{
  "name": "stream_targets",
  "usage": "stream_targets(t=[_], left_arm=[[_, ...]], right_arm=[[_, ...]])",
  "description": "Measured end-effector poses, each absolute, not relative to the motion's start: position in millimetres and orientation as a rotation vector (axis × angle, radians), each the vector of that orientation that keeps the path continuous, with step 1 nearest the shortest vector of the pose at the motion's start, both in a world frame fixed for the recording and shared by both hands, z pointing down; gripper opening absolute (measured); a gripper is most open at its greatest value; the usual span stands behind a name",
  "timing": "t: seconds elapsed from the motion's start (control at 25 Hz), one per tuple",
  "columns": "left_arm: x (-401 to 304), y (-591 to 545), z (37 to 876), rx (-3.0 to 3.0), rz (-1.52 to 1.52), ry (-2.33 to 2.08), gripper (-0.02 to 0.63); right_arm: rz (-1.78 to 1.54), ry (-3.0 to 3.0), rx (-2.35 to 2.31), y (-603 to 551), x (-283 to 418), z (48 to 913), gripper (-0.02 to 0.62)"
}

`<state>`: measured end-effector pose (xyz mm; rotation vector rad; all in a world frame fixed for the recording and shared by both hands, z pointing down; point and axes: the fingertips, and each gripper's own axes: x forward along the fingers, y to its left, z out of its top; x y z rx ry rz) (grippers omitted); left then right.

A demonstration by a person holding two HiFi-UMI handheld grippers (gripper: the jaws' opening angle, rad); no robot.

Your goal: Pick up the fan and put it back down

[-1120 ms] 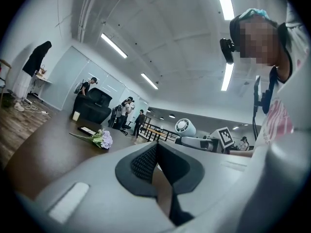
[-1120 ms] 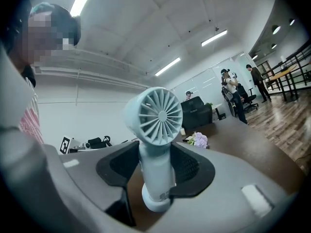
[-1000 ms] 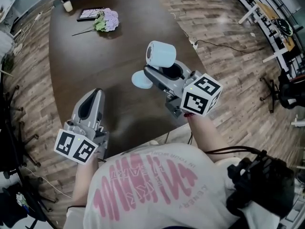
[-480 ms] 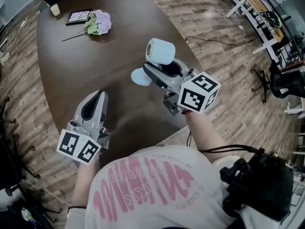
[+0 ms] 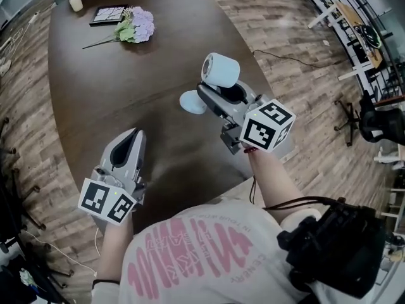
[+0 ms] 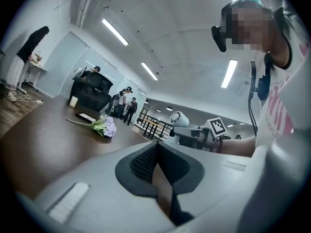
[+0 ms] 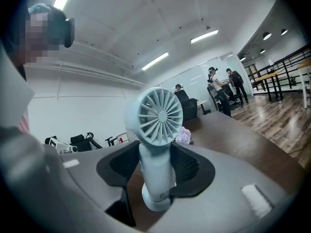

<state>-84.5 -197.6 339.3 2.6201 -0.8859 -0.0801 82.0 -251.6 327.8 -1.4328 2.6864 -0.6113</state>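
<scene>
The right gripper [image 7: 155, 161] grasps the handle of the pale-blue handheld fan [image 7: 158, 116], which stands upright over the dark wooden table [image 5: 126, 75], its base possibly just clear of the surface. The left gripper [image 6: 156, 165] hovers apart, jaws clenched on nothing.

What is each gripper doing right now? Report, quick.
Left gripper: closed, nothing between its jaws.
Right gripper: closed on the handle of the light-blue handheld fan.
</scene>
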Motion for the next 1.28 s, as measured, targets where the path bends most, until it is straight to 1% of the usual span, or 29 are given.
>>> stream_targets(t=[0.52, 0.84, 1.28], left_arm=[[-94, -203, 374, 2.422, -0.022, -1.106, 0.018], [-95, -204, 382, 2.364, -0.005, -1.208, 0.018], [-93, -193, 385, 2.33, 0.046, -1.263, 0.018]], right_arm=[[-0.734, 2.745, -1.287, -306, 93, 373, 0.207], [-0.753, 2.727, -1.301, -342, 115, 394, 0.207], [-0.782, 2.723, -1.295, -365, 120, 413, 0.207]])
